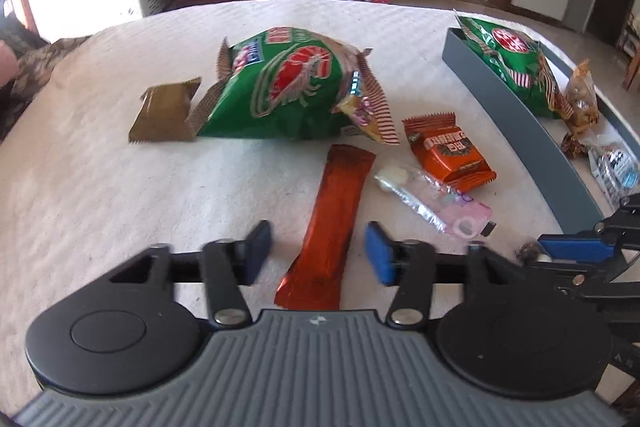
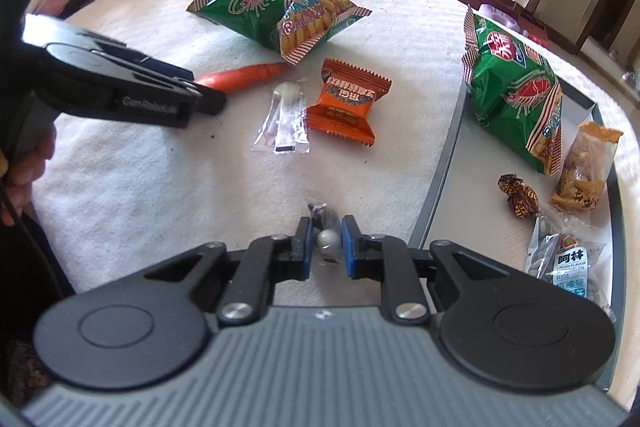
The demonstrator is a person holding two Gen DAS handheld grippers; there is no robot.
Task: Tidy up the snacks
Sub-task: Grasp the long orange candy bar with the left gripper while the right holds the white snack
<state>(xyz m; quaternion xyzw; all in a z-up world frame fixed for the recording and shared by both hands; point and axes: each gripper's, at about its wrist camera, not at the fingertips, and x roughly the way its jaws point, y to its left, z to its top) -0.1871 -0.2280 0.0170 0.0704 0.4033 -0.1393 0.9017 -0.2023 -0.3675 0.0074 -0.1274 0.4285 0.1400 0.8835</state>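
A long orange-red stick packet (image 1: 328, 227) lies on the white cloth, between the pads of my left gripper (image 1: 318, 253). The gripper is open and neither blue pad (image 1: 378, 255) touches the packet. My right gripper (image 2: 325, 249) is shut on a small wrapped candy (image 2: 328, 238) with a white ball, just left of the grey tray (image 2: 436, 179). In the left wrist view that right gripper (image 1: 576, 251) shows at the right edge. A green prawn-cracker bag (image 1: 288, 87), an orange square packet (image 1: 448, 151) and a clear sachet (image 1: 432, 199) lie loose on the cloth.
A brown-gold packet (image 1: 166, 113) lies left of the green bag. The tray holds a second green bag (image 2: 516, 91), a tan snack packet (image 2: 584, 167), a dark wrapped sweet (image 2: 518, 199) and a seed packet (image 2: 568, 263). A person's hand (image 2: 24, 163) holds the left gripper.
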